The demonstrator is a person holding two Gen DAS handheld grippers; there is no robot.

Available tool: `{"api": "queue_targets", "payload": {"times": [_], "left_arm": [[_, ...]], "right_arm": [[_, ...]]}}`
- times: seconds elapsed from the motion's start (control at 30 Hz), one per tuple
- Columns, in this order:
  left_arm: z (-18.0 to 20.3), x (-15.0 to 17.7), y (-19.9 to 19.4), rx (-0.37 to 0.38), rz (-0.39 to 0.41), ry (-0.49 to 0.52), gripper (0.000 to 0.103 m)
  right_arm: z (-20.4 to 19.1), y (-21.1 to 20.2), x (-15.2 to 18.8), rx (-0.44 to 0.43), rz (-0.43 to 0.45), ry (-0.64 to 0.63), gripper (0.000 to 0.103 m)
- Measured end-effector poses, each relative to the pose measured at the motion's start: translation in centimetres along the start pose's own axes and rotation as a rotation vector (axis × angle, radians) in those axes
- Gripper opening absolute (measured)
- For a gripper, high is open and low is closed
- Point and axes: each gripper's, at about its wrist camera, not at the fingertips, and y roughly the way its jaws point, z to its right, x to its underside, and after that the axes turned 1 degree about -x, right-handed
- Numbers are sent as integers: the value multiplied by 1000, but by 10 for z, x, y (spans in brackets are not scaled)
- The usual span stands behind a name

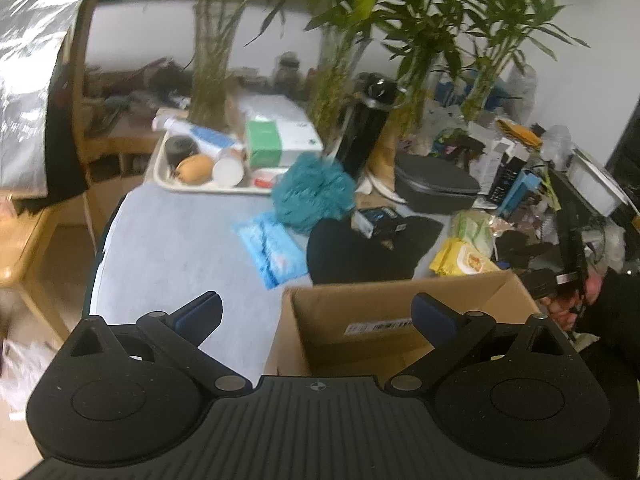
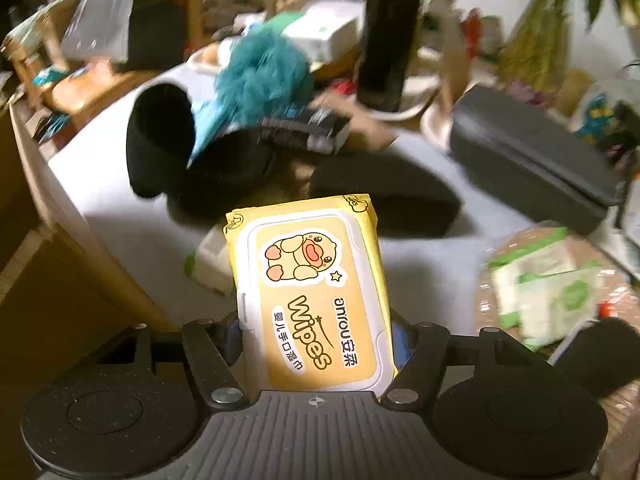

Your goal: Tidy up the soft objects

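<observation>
**Inspector:** Right gripper: fingers pressed in on both long edges of the yellow wipes pack. The grip sits low on the pack, so most of it projects forward, lid face up. I judge this is a carrying hold; a soft pack pinched by its edges will sag less.

**Clerk:** And the left?

**Inspector:** Left gripper: fingers spread wide, nothing between them. It hangs above the near edge of the open cardboard box, probably waiting.

**Clerk:** Where does the pack stand relative to the box?

**Inspector:** Raised off the grey table, with the box wall at the left of the right wrist view. Not yet in the box.

**Clerk:** Condition of the pack?

**Inspector:** Yellow wrapper, white-rimmed flip lid, cartoon duck, "wipes" printed. Lid shut, wrapper uncreased. Beyond it lie a teal bath pouf and black fabric.
</observation>
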Motion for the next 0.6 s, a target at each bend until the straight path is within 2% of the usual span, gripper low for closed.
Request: {"api": "queue_targets", "payload": {"times": [0.27, 0.6], "left_arm": [[13, -34, 13, 76, 12, 100, 103], [37, -73, 46, 161, -19, 201, 103]], "right_arm": [[-4, -63, -7, 56, 120, 136, 69], [-22, -97, 13, 129, 145, 271, 69]]}}
